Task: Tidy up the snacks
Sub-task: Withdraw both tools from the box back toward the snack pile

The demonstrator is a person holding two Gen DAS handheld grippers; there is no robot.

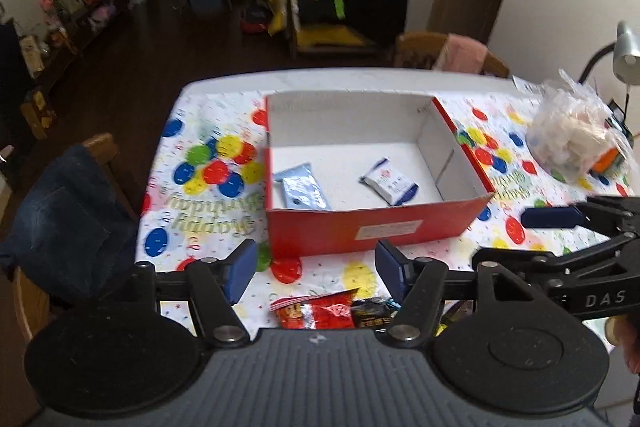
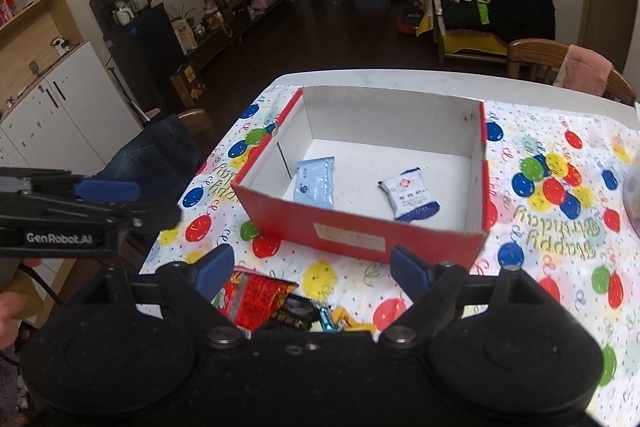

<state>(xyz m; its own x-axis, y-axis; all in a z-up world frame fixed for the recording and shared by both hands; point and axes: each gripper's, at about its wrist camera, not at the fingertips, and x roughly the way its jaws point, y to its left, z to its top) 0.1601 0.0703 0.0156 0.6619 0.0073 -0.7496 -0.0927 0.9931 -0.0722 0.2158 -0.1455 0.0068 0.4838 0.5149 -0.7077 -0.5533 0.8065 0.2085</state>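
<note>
The open red cardboard box with white inside walls [image 1: 376, 227] sits on the tabletop covered by a balloon-print birthday cloth [image 1: 208, 227], just ahead of both claws, and it already holds two snacks: a pale blue foil packet [image 1: 302, 189] toward the left claw's side and a white packet with blue ends [image 1: 390, 185] toward the right claw's side. Nearer than the box, directly beneath the claws, lie the loose snacks yet to be sorted: a red crinkly wrapper [image 1: 320, 313] and a dark wrapper [image 2: 294, 311] touching it. The left claw [image 1: 316, 273] stands partly open with nothing between its blue pads, and the right claw [image 2: 312, 267] stands wider, also empty. Off beyond the right claw's side rests a clear plastic bag of pale sweets [image 1: 572, 137]. The risk, as I judge it, lies in the touching wrappers: a grab could pinch both or slide off the slick foil, and the two claws, close together, could knock each other or nudge the light box.
</note>
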